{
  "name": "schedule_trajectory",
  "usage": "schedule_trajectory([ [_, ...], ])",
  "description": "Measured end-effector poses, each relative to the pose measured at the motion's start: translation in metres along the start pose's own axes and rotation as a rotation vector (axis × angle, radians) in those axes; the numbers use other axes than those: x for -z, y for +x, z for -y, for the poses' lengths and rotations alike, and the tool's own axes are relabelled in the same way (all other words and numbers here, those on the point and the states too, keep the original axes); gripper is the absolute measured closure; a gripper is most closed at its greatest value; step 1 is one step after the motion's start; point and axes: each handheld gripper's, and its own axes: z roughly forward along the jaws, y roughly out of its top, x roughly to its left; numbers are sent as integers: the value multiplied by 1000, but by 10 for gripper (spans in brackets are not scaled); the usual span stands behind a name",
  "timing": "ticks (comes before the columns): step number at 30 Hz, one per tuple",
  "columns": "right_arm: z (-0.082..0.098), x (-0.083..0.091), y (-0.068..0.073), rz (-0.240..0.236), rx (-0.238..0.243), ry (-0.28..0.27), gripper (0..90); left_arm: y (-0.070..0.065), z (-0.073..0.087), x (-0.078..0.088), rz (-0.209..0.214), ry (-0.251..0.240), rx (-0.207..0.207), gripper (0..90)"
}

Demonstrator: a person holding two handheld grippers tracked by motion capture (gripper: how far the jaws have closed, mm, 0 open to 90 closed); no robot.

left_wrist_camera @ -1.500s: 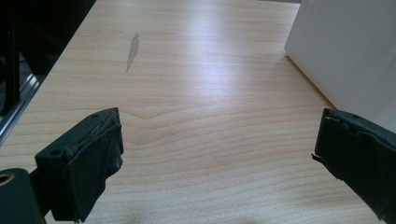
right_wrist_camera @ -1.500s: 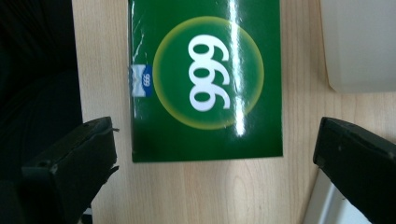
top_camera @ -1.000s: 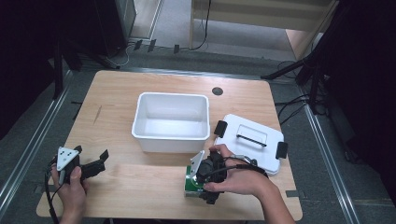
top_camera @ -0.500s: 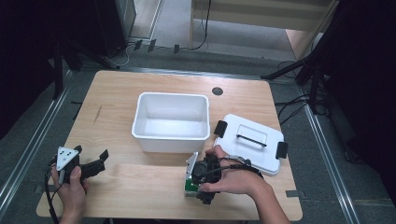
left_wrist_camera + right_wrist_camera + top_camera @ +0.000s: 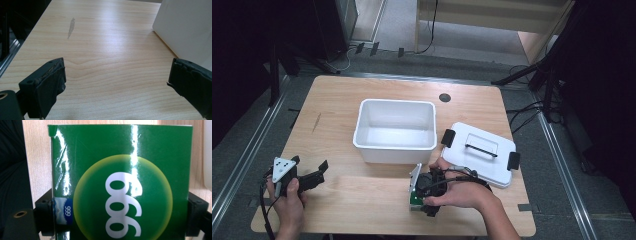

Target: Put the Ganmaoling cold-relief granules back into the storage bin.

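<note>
The green box (image 5: 120, 182) sits between the two black jaws of the right gripper (image 5: 421, 192), near the front edge of the wooden table (image 5: 342, 100), just in front of the white bin (image 5: 394, 130). Those jaws have just been closing, one on each side of the box, and they sit flush against its sides in the right gripper view. There its glossy face bears a yellow circle with white digits turned sideways, and its long axis runs straight ahead, away from the jaws. From above the box is mostly hidden under the hand, a green and white corner showing. The white lid (image 5: 479, 152) with black clips lies flat just to the right. Well apart, at the table's front left corner, the left gripper (image 5: 309, 175) rests with jaws wide open over bare wood
</note>
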Motion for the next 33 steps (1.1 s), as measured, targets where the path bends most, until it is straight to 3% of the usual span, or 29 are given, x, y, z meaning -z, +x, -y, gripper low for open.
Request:
schedule_trajectory([
  [11,1,8,1,-2,17,-2,150,0,0,0,-2,3,-3,17],
  [23,5,37,-4,45,31,-20,151,0,0,0,-5,3,-5,17],
  [33,6,58,-10,47,53,-1,153,-1,0,0,-6,1,-7,17],
])
